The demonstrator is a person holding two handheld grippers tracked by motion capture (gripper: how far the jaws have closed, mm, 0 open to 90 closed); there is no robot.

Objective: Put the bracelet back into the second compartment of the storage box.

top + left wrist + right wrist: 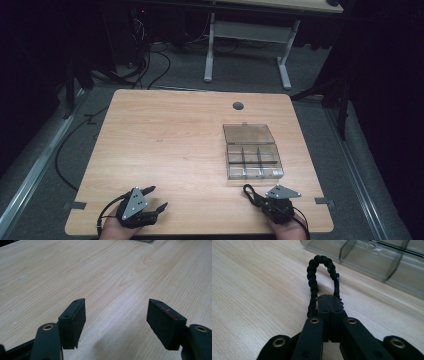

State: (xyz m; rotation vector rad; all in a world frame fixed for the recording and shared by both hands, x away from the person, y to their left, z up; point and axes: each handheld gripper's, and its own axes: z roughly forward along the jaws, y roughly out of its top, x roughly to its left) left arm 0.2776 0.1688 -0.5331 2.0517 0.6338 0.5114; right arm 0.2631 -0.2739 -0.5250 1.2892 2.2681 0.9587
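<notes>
A black braided cord loop (315,277) sticks out ahead of my right gripper (330,298), whose jaws are shut on its lower end. In the high view that loop (248,191) lies just above the table near the front edge, left of the right gripper (260,200) and a little in front of a clear plastic compartment box (254,161). The box's lid (248,133) lies open flat behind it, and its compartments look empty. My left gripper (156,198) rests at the front left, open, with bare wood between its pads (75,317).
The wooden table (165,135) has a round cable hole (238,105) near its far edge. The clear box wall (372,257) stands close ahead of the loop in the right gripper view. Cables and another desk's white legs (285,65) lie on the floor beyond.
</notes>
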